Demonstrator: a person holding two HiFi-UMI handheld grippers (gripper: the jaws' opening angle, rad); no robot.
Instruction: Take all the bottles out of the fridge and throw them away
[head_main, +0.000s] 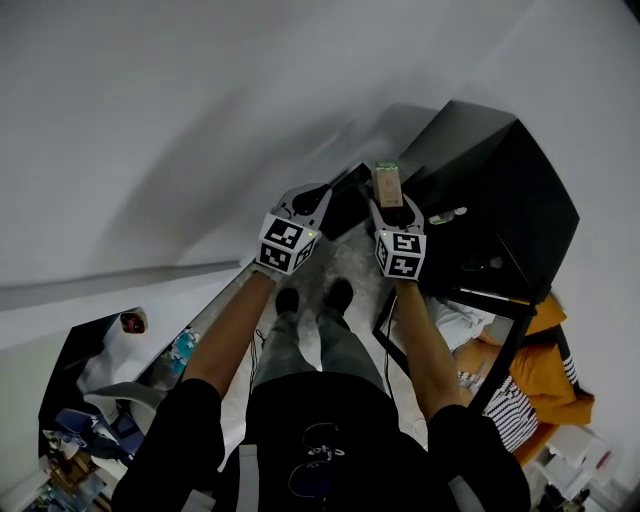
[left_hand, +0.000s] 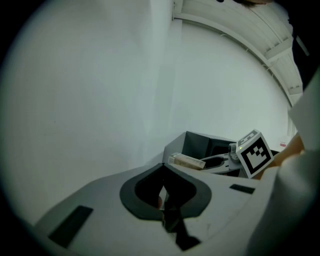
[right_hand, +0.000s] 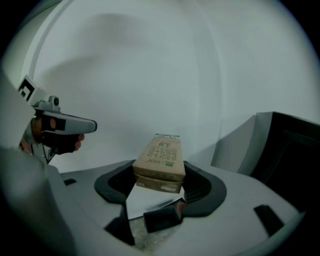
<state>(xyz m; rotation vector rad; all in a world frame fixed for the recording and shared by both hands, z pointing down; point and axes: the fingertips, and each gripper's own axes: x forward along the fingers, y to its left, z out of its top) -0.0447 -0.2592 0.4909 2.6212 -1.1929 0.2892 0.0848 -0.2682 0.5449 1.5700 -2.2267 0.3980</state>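
- right gripper (right_hand: 160, 186) clamped on 1 brown carton (right_hand: 159, 161), up in the air near the black box (head_main: 500, 185)
- left gripper (left_hand: 162, 172) pinched closed with nothing in it, just beside the right gripper

White wall (head_main: 200, 120) ahead; black cabinet (head_main: 500, 190) beside right gripper (head_main: 389, 207).

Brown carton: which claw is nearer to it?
Right. The right claw is clamped on the brown carton; the left claw, shut and empty, sits off to its left, not touching.
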